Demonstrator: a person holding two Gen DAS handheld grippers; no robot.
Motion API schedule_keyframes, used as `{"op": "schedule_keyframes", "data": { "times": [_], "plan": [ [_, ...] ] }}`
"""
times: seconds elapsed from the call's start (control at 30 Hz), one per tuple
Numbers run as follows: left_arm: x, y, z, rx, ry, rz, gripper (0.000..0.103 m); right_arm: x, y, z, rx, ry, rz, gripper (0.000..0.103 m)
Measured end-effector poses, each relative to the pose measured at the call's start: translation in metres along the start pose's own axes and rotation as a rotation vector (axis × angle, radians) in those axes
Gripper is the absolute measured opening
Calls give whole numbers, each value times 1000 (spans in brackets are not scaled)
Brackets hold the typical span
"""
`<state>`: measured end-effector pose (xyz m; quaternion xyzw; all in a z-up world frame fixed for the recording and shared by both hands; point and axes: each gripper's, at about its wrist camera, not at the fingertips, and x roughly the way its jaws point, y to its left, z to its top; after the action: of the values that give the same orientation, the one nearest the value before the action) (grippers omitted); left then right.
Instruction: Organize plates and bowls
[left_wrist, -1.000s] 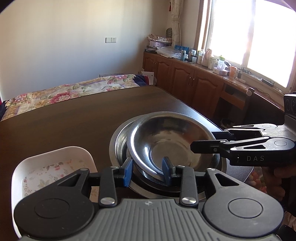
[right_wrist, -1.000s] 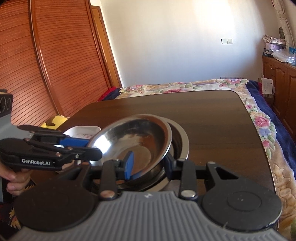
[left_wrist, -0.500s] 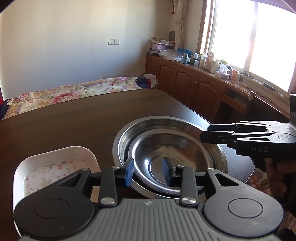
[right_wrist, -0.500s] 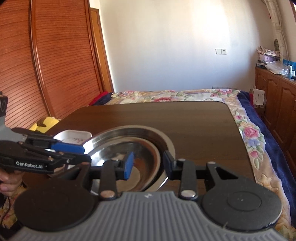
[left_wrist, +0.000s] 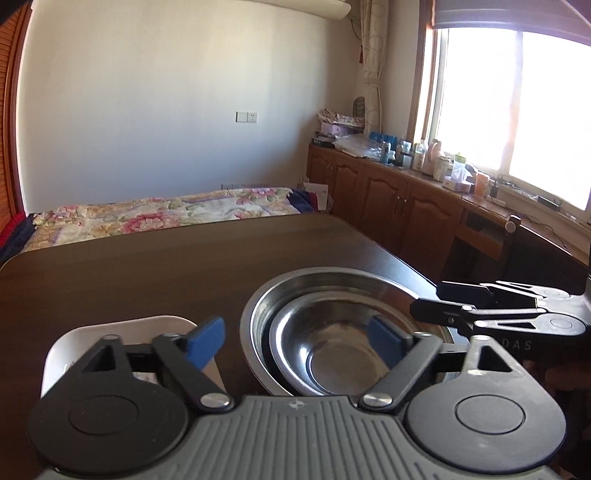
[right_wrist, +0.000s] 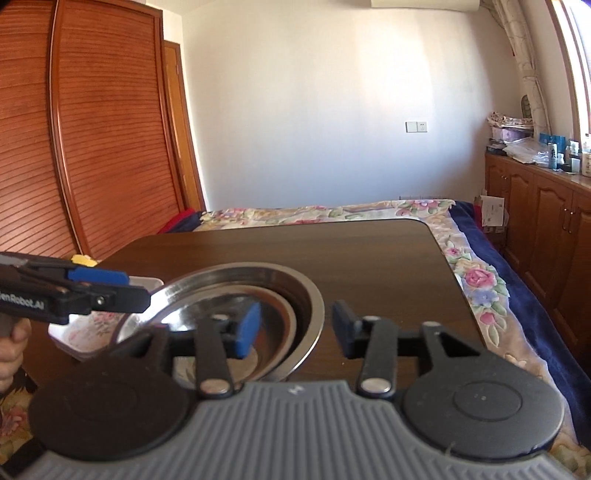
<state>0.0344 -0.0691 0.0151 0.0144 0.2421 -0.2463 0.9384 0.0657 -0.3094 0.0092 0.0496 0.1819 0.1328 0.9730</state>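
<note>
Dark wooden surface (left_wrist: 155, 269), rounded at the corners, bordered beyond its far edge by a bed (left_wrist: 155, 216) under a floral quilt. Small steel bowl (left_wrist: 332, 343) nested inside the large steel bowl (left_wrist: 295, 295), both near the surface's near right edge. Just left of the large steel bowl, a white square dish (left_wrist: 122, 328) with a flowered bottom, partly hidden behind the left tool (left_wrist: 295, 341). Left tool released, blue pads spread wide, low in front of the bowls and gripping nothing. Right tool (right_wrist: 293, 326) likewise parted and empty, one pad over the bowls, the other over bare wood right of them. Only from the left wrist: a bright window (left_wrist: 517, 110) and a cluttered wooden cabinet (left_wrist: 399, 199). Only from the right wrist: a slatted wooden wardrobe (right_wrist: 92, 147) and something yellow (right_wrist: 84, 260) beyond the dish.
</note>
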Motion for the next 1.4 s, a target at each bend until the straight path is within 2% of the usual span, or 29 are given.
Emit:
{"op": "schedule_keyframes", "data": {
  "times": [0.07,0.17,0.6,0.8,1.03,1.17,1.4],
  "plan": [
    [0,2,-2,2,-24,18,100,1,1,-3,1,-16,-4,69],
    [1,3,-6,-1,-46,25,102,4,2,-7,8,-30,-10,79],
    [3,12,-22,-44,-68,38,102,11,6,-18,31,-59,11,79],
    [6,12,-25,-44,-53,28,90,12,6,-18,46,-52,14,79],
    [15,9,-28,-45,-17,2,70,16,6,-18,47,-43,15,76],
    [18,9,-29,-52,-10,8,64,18,6,-19,45,-41,17,71],
    [21,8,-31,-53,8,18,62,20,7,-21,39,-43,14,62]
  ]
}}
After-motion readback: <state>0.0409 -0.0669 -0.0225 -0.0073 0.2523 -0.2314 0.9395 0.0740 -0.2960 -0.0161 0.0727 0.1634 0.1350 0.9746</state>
